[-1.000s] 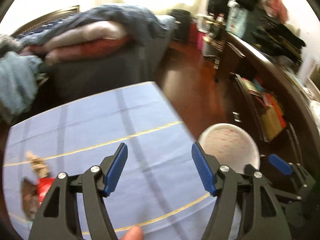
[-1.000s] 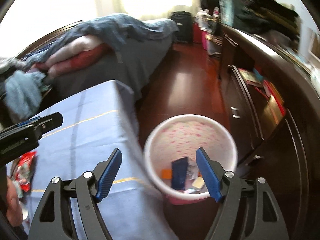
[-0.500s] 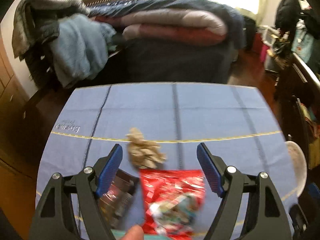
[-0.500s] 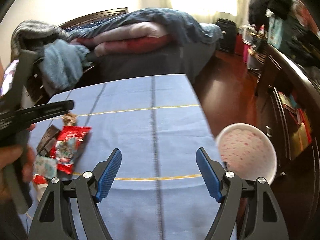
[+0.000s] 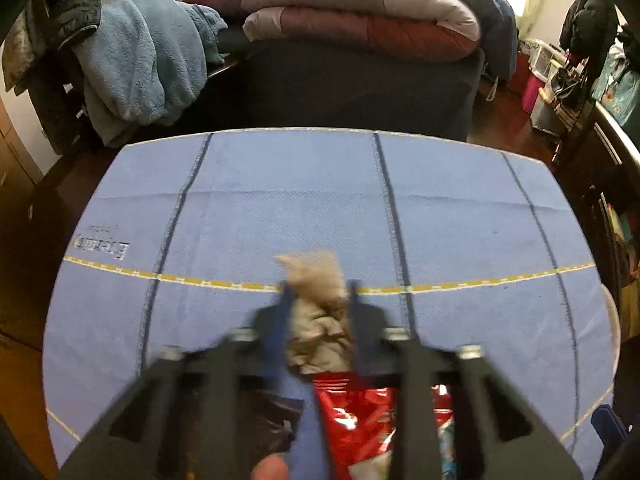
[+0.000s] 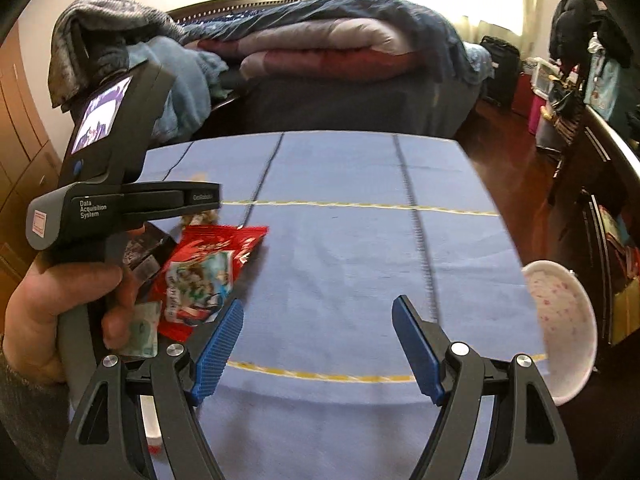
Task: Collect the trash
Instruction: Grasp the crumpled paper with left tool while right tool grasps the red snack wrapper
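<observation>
Between left claw (image 5: 318,300) jaws: crumpled tissue (image 5: 318,312)

- Right gripper (image 6: 318,344): two black triangular arms with cut-out windows, silver screws at the pivots, ribbed blue pads on the jaws.
- Left gripper (image 5: 318,300): same black arms, silver screws, blue pads, blurred.
- Its grey-black pistol-grip body carries a small lit screen, a blue button and white "Data Acquisition System" lettering.
- Left hand (image 6: 60,312): grey knitted sleeve at the wrist.

A lived-in bedroom at home: a bed (image 5: 360,60) heaped with folded quilts (image 5: 360,12), clothes draped over a chair (image 5: 132,60), coats (image 6: 576,24) hanging beside a dark wooden dresser (image 6: 600,184).
</observation>
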### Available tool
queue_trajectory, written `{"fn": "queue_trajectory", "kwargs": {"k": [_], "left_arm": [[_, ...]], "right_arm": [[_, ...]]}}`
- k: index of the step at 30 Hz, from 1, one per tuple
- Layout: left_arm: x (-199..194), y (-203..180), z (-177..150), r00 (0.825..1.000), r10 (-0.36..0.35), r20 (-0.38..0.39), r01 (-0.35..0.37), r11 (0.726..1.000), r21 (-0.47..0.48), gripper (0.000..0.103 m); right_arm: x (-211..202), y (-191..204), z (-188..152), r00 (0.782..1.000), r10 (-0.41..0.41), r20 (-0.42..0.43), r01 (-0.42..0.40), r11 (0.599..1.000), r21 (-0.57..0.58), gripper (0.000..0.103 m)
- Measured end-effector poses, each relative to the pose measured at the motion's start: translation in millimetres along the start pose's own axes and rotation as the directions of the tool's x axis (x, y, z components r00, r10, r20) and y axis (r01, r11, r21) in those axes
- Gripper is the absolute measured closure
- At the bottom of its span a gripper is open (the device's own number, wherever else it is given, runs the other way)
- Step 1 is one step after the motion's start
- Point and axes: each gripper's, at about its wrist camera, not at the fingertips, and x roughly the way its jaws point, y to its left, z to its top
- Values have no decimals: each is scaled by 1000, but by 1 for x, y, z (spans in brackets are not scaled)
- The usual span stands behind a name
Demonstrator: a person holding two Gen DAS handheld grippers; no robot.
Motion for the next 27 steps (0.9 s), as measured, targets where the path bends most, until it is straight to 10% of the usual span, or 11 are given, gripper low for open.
{"fn": "queue_trajectory", "kwargs": {"k": [20, 27], "left_arm": [[-54, 87, -4, 993, 1, 117, 11, 994, -104, 89], [-56, 85, -5, 992, -12, 124, 24, 995, -100, 89]], "right_arm": [[55, 82, 20, 993, 80, -87, -86, 994, -62, 25], [56, 79, 21, 993, 76, -87, -80, 996, -39, 52]]}}
